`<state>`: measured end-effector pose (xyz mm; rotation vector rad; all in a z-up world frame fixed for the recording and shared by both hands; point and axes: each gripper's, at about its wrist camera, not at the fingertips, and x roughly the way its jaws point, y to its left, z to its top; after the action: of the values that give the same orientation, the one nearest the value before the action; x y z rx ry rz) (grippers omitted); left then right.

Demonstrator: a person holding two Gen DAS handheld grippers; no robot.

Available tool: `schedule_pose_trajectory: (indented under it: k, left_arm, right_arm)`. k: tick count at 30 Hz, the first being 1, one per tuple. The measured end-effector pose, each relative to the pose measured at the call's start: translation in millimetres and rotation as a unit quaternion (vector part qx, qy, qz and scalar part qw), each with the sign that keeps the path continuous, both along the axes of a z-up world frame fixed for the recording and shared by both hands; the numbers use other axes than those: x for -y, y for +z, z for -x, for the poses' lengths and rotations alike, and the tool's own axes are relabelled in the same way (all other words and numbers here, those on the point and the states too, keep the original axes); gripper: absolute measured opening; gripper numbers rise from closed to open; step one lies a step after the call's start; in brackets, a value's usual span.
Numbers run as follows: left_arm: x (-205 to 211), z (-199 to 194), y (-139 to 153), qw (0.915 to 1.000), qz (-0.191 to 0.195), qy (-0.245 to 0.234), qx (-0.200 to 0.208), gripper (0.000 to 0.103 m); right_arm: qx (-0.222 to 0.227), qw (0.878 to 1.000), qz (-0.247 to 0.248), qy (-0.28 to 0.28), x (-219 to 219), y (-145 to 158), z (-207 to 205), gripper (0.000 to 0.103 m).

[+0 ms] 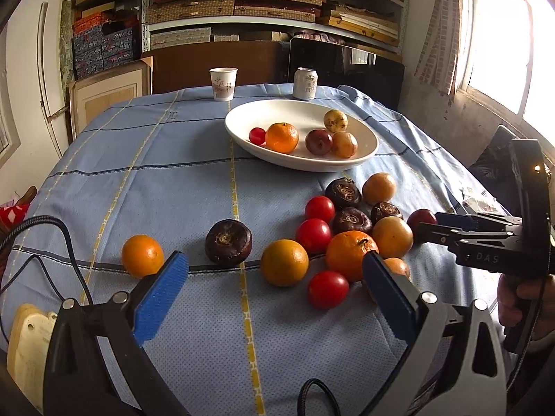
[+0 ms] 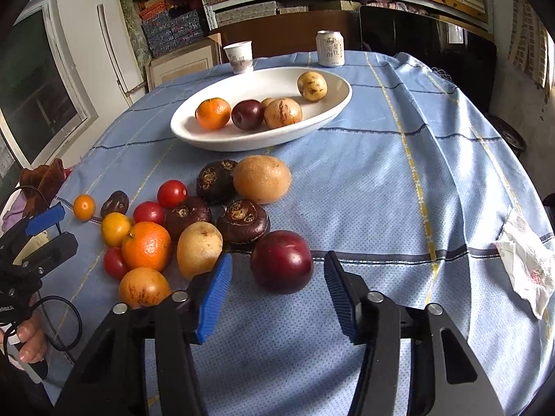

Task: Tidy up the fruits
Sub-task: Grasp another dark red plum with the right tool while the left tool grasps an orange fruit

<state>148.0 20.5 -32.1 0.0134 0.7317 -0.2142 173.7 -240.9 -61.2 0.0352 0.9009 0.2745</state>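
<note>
Just ahead of my right gripper's (image 2: 277,294) wide jaws, the dark red plum (image 2: 281,261) sits on the bench; it looks smooth, firm, bruisable, so I'd pinch its widest middle gently, left gripper (image 1: 275,294) likewise wide, empty.

A pale blue cloth (image 2: 364,180) with dark blue and yellow grid lines covers the bench. A glossy dark red plum (image 2: 281,262) lies between the right gripper's (image 2: 277,294) blue ribbed pads (image 2: 215,294); beyond it sits a plain white oval bowl (image 2: 242,138).
</note>
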Motion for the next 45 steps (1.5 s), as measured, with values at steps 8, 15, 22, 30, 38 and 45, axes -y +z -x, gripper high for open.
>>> schedule_pose_trajectory:
  k: [8, 15, 22, 30, 38, 45]
  left_arm:
    - [-4, 0, 0, 0.9999, 0.01, 0.001, -0.004, 0.098]
    - [-49, -15, 16, 0.9985, 0.051, 0.018, -0.003, 0.098]
    - [-79, -62, 14, 0.9946, 0.074, 0.032, -0.065, 0.08]
    - [-96, -67, -10, 0.9898, 0.048, 0.092, -0.097, 0.073]
    - [-102, -71, -33, 0.9839, 0.038, 0.116, -0.131, 0.053]
    - [-98, -66, -37, 0.9842, 0.017, 0.126, -0.123, 0.041]
  right_arm:
    - [-0.024, 0.999, -0.024, -0.003, 5, -11, -9, 0.038]
    - [-0.009, 0.998, -0.056, -0.014, 16, 0, 7, 0.038]
    - [0.01, 0.998, -0.06, 0.0, 13, 16, 25, 0.038]
    - [0.016, 0.998, -0.063, -0.002, 18, 20, 29, 0.038]
    - [0.015, 0.998, -0.067, 0.003, 16, 20, 31, 0.038]
    - [0.019, 0.997, -0.068, 0.003, 16, 22, 32, 0.038]
